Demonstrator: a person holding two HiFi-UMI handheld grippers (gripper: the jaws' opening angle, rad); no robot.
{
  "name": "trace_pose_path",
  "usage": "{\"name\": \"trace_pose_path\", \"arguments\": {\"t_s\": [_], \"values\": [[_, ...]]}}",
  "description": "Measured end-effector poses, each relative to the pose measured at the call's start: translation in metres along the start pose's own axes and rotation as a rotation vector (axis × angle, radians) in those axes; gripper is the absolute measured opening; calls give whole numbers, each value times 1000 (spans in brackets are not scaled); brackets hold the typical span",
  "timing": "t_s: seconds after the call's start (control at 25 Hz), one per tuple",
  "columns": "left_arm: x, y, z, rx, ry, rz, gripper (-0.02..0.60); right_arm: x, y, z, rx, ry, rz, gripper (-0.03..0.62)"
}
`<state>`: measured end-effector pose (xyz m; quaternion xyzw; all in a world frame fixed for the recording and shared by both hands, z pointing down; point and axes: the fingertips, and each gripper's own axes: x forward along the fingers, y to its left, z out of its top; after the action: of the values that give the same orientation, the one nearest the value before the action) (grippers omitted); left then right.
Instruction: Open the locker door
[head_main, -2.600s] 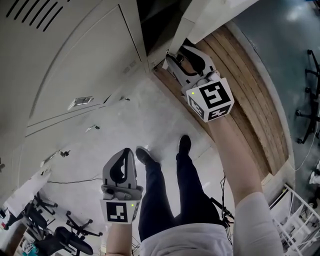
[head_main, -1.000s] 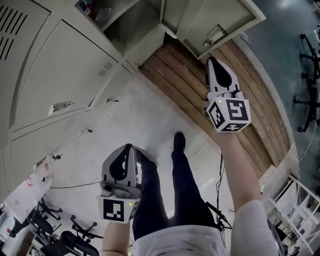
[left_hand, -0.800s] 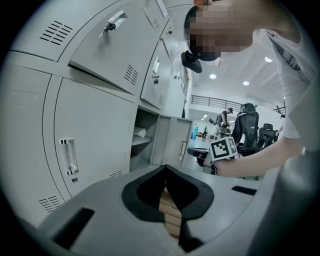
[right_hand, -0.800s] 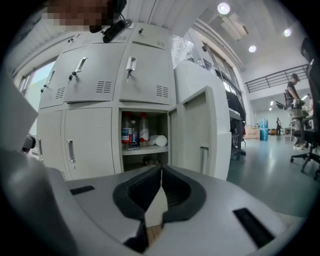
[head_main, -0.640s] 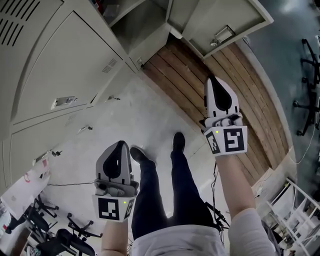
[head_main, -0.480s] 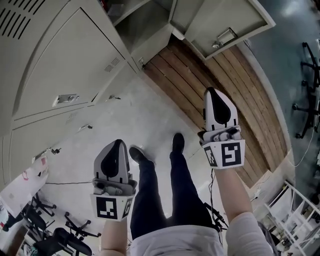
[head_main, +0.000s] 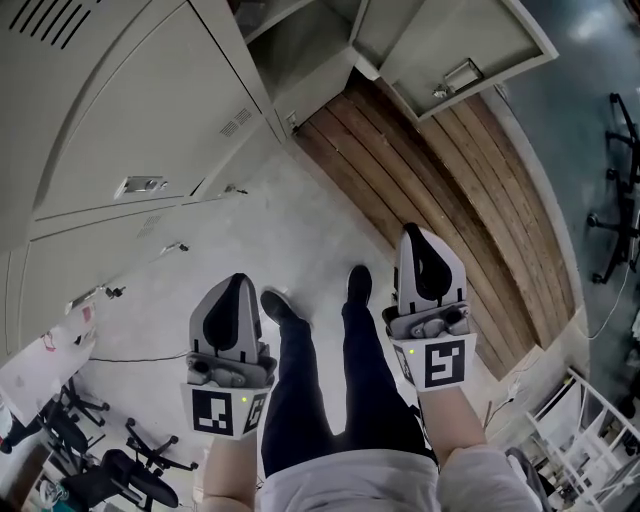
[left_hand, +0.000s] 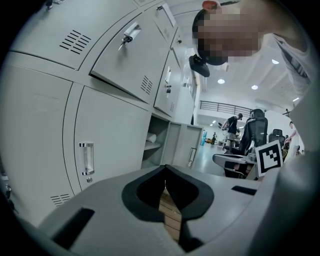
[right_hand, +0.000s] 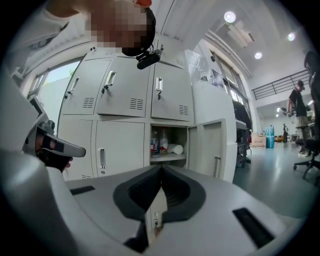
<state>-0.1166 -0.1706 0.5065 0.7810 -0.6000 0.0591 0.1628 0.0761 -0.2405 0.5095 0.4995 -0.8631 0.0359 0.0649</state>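
The beige locker door (head_main: 462, 48) stands swung open at the top right of the head view, its handle (head_main: 460, 76) facing me. It also shows in the right gripper view as the locker door (right_hand: 214, 150), beside the open compartment (right_hand: 168, 145) holding bottles and a roll. My right gripper (head_main: 413, 233) is shut and empty, held well short of the door above the wooden floor strip. My left gripper (head_main: 238, 281) is also shut and empty, hanging over the pale floor by the person's shoe. In the left gripper view the left gripper (left_hand: 165, 168) points toward the open compartment (left_hand: 154, 145).
Closed lockers (head_main: 130, 120) with recessed handles (head_main: 140, 185) fill the left. A wooden floor strip (head_main: 440, 200) runs under the open door. The person's legs (head_main: 320, 380) are between the grippers. Office chairs (head_main: 80, 440) stand at lower left, another chair (left_hand: 250, 150) and people farther off.
My right gripper has drawn back from the open door toward the person's body. The left gripper has shifted only slightly. The door stays open.
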Motion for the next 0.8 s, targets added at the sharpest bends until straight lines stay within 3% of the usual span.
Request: {"name": "trace_pose_path", "arguments": {"t_s": [0.32, 0.8], "values": [[-6, 9, 1, -24, -16, 26, 2, -4, 24, -19, 64, 31, 17, 14], [-14, 20, -9, -61, -18, 65, 2, -8, 28, -29, 100, 60, 30, 13]]}}
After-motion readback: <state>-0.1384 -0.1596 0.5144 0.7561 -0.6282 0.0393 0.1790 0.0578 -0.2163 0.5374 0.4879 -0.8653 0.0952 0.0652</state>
